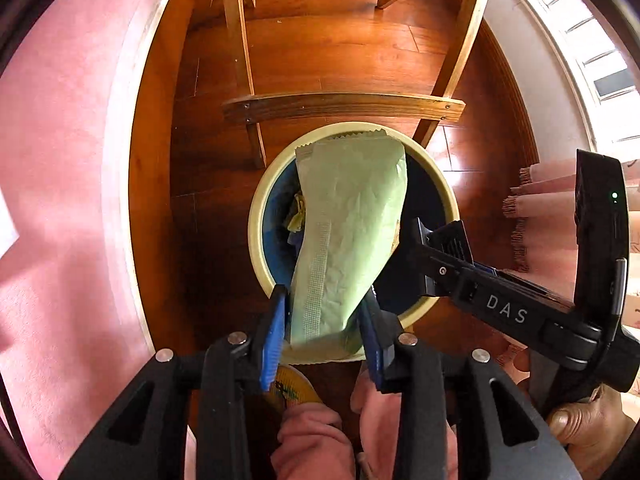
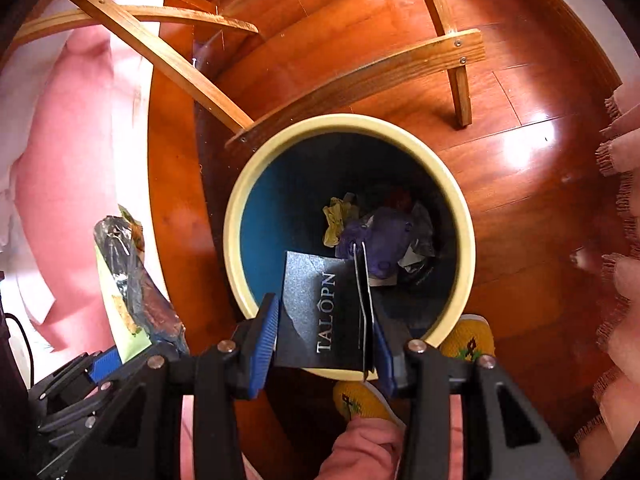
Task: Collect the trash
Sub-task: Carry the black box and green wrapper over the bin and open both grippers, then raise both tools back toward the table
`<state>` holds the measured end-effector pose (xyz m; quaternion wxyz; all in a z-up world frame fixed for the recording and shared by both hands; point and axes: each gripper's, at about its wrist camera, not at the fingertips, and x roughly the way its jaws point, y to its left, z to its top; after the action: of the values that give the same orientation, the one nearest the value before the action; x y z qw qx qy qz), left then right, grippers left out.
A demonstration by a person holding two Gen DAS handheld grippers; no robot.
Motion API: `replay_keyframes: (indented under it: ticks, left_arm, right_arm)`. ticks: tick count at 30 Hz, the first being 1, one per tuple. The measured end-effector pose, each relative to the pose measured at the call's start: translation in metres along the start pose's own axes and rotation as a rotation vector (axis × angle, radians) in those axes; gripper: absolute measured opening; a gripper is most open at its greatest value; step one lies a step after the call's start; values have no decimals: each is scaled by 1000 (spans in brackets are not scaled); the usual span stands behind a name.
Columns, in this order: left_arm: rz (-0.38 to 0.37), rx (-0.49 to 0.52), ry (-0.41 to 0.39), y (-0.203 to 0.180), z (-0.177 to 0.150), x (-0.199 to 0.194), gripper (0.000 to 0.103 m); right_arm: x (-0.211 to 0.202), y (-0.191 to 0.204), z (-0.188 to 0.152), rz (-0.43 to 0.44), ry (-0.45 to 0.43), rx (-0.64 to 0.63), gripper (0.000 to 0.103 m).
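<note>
Two handheld tools hang over a round waste bin [image 2: 467, 216] with a cream rim and a dark blue inside, standing on a glossy red-brown wooden floor [image 2: 500, 128].

The left tool [image 1: 324, 328] points almost straight down. A pale green paper packet [image 1: 348, 224] sits between its blue pads [image 1: 276, 340], its lower end at the pads and its serrated far end lying over the far rim of the bin. The pads sit at the packet's sides, but whether they press on it cannot be told from this view.

The right tool [image 2: 326, 334] tilts down towards the bin. Between its blue pads sits a flat black card sleeve printed with the word TALOPN [image 2: 316, 304]; it hangs above the bin's near rim. The right-hand pad touches the sleeve's edge, while the left pad seems just clear of it, so a firm grip cannot be confirmed.

At the bottom of the bin lie crumpled scraps: a yellow-green wrapper [image 2: 336, 220], a purple piece [image 2: 384, 236] and some pale paper.

A light wooden chair frame [image 2: 360, 76] stands just beyond the bin, one crossbar close to the rim. The person's yellow patterned slippers [image 2: 468, 340] and pink trouser legs [image 2: 364, 448] show below the tools. A pink fringed cloth [image 2: 624, 200] lies at the right.
</note>
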<state>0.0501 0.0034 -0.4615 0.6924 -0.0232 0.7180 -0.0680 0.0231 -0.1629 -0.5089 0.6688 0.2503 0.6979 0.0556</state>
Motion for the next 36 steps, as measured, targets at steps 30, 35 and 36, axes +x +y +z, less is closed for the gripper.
replay_keyframes:
  ticks: [30, 35, 36]
  left_arm:
    - [30, -58, -134, 5, -27, -123, 91]
    - [26, -60, -224, -6, -29, -197, 91]
    - [30, -55, -247, -9, -29, -214, 91]
  right_arm:
    - [-116, 59, -8, 18, -99, -107, 73]
    - [-185, 88, -19, 53, -117, -189, 73]
    - [-200, 94, -21, 58, -119, -208, 73]
